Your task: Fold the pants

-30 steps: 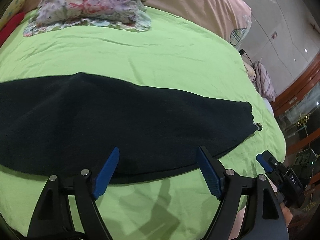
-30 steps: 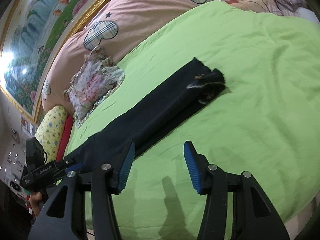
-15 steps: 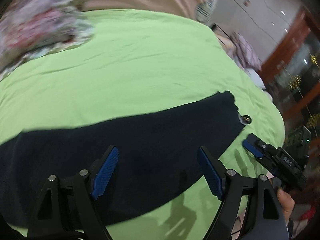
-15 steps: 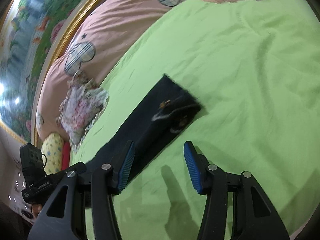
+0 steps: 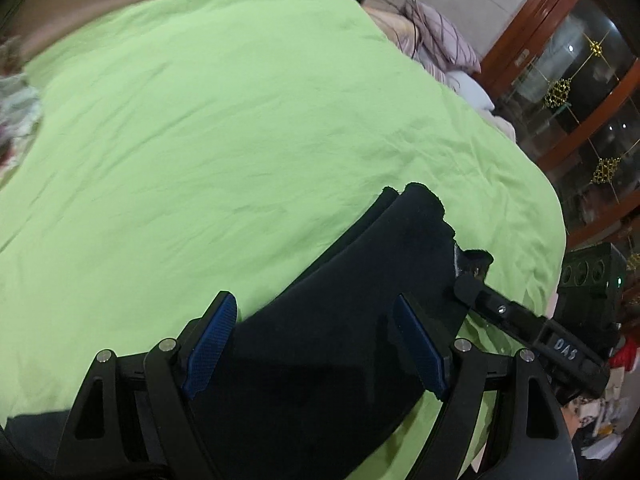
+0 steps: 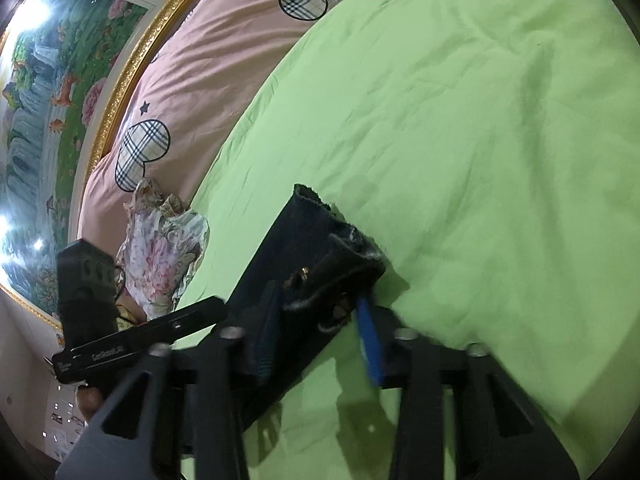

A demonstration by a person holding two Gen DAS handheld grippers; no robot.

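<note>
Dark navy pants (image 5: 360, 320) lie in a long narrow strip on the green bedsheet (image 5: 240, 120). In the left wrist view my left gripper (image 5: 316, 344) is open, its blue pads over the pants near the waist end. My right gripper shows there at the waist corner (image 5: 472, 284). In the right wrist view my right gripper (image 6: 316, 332) is open, its pads either side of the waistband (image 6: 336, 264) with its button. The left gripper's body (image 6: 140, 340) shows at the left of that view.
A floral pillow (image 6: 160, 256) lies at the head of the bed by a pink quilt (image 6: 200, 80) and a framed painting (image 6: 60, 100). A striped pillow (image 5: 440, 40) and a wooden glass cabinet (image 5: 580, 100) stand beyond the bed's far edge.
Both grippers have moved toward the waist end of the pants. The right gripper has come down around the waistband. The left gripper has swung right along the pants. Both stay open.
</note>
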